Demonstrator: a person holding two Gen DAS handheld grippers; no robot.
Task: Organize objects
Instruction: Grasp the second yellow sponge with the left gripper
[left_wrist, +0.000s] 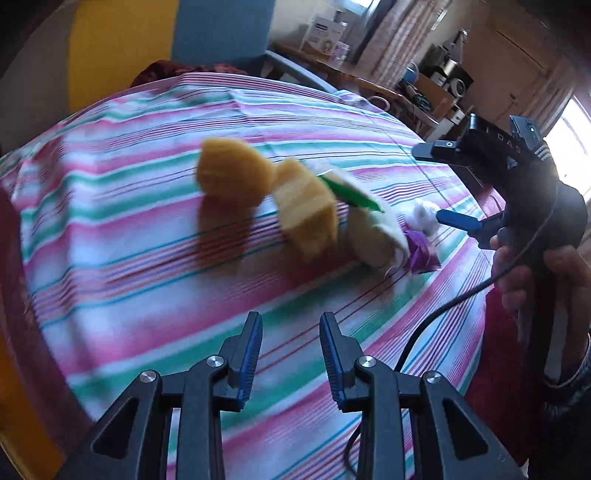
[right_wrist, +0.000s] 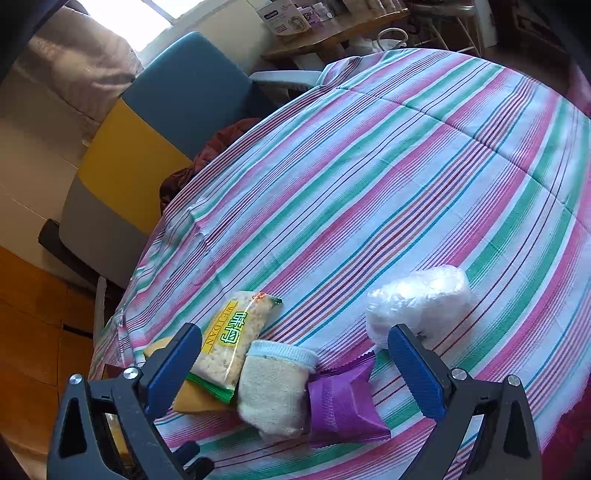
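- Right gripper (right_wrist: 290, 369) is spread wide, holding nothing, and hangs low over a huddle of small things near the edge of the striped tablecloth (right_wrist: 406, 166).
- Straight ahead of it, between the two blue pads, sits a cream sock-like roll (right_wrist: 273, 391) with a pale blue cuff, its long axis running away from the fingers.
- Touching that on the right is a purple packet (right_wrist: 343, 402), crinkled at its ends.
- On the left, a snack bar wrapper (right_wrist: 232, 343) with green lettering lies slanted, leaning over an orange-yellow piece (right_wrist: 192, 400) beneath it.
- A white plastic-wrapped bundle (right_wrist: 417, 302) sits just beyond the right finger, apart from the rest.
- Left gripper (left_wrist: 290, 350) is well back from the pile, pads parted with only cloth between them, so it's released too.
- From that side the same things blur into a row: yellow sponge-like lumps (left_wrist: 232, 173), then the cream roll (left_wrist: 373, 236), then the purple packet (left_wrist: 421, 251).
- The right hand is plainly the nearer one. My guess: it closes on the cream roll or the purple packet, and needs to drop a little and pick one, since the two press together.
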